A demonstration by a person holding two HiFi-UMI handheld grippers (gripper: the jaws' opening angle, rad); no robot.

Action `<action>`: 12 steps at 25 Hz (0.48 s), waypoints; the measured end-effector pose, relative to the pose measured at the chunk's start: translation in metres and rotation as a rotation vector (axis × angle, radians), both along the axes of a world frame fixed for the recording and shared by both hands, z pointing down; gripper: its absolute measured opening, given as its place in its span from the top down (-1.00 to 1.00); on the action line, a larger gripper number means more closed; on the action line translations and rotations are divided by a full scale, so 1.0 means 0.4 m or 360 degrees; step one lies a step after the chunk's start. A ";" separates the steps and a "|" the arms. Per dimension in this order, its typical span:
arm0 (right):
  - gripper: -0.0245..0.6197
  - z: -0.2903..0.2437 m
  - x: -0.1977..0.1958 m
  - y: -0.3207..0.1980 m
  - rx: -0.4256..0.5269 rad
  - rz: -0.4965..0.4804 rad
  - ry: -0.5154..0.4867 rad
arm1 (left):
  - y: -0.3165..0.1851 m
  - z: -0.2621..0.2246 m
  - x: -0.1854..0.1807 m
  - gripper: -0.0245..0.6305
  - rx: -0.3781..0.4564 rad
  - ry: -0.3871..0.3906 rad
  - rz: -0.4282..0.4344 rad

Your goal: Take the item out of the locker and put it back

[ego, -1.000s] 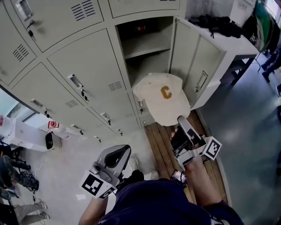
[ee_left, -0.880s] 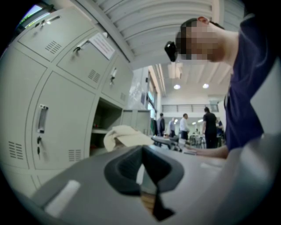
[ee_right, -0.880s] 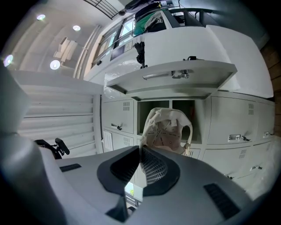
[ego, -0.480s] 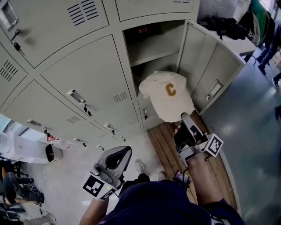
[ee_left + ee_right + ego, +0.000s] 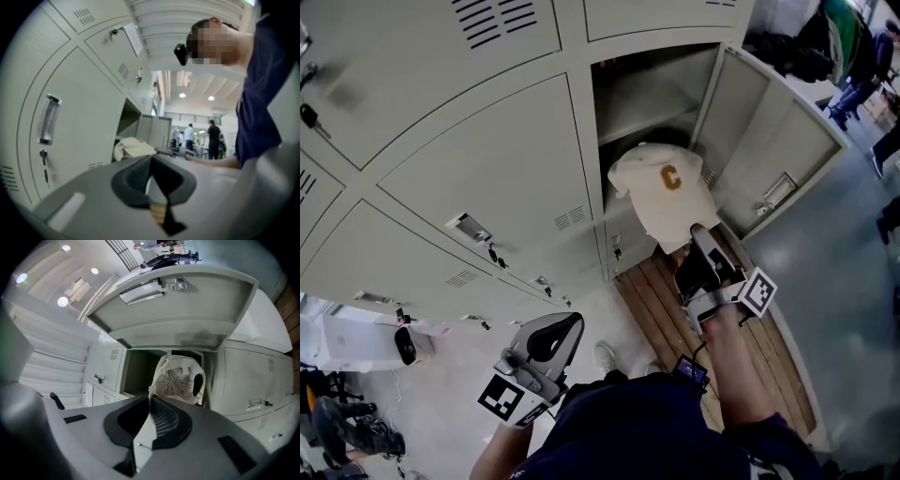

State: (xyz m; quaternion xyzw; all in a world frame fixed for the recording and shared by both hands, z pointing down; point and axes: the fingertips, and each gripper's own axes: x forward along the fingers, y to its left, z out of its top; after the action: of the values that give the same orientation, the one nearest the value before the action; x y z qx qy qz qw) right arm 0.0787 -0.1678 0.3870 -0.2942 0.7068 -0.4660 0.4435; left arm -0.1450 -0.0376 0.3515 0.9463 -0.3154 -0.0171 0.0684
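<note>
At the mouth of the open locker (image 5: 649,92), your right gripper (image 5: 697,234) has its jaws clamped on the brim of the cream baseball cap (image 5: 667,193). The cap has a mustard letter C on its front. It hangs in the air off the brim, with the crown towards the lower compartment, just under the shelf (image 5: 642,101). Whether the crown has crossed the threshold cannot be told. The right gripper view looks up into the cap's underside (image 5: 180,379), with its seam tape and the rear opening showing, and the dark compartment lies behind it. The locker's door (image 5: 767,155) stands swung out to the right of the cap.

Your left gripper (image 5: 565,322) is low and well apart from the cap, out in front of the closed locker doors (image 5: 492,155). Its jaws are together with nothing between them. Its own view catches the cap (image 5: 132,147) from the side, with people (image 5: 190,136) standing far off in the room. Wooden slats (image 5: 661,305) cover the floor below your right gripper.
</note>
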 end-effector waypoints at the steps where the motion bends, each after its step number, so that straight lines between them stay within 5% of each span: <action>1: 0.86 0.005 -0.004 -0.011 -0.0004 0.0013 0.0009 | -0.006 0.000 -0.010 0.91 -0.0004 0.0008 0.0007; 12: 0.86 0.078 -0.045 -0.129 -0.0097 0.0086 0.0047 | -0.058 0.022 -0.081 0.91 -0.0051 0.0028 0.0022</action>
State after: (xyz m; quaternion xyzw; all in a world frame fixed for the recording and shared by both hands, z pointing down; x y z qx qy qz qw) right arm 0.0606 -0.2194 0.4183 -0.3334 0.6906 -0.4706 0.4364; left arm -0.1775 -0.0609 0.3603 0.9471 -0.3083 -0.0200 0.0863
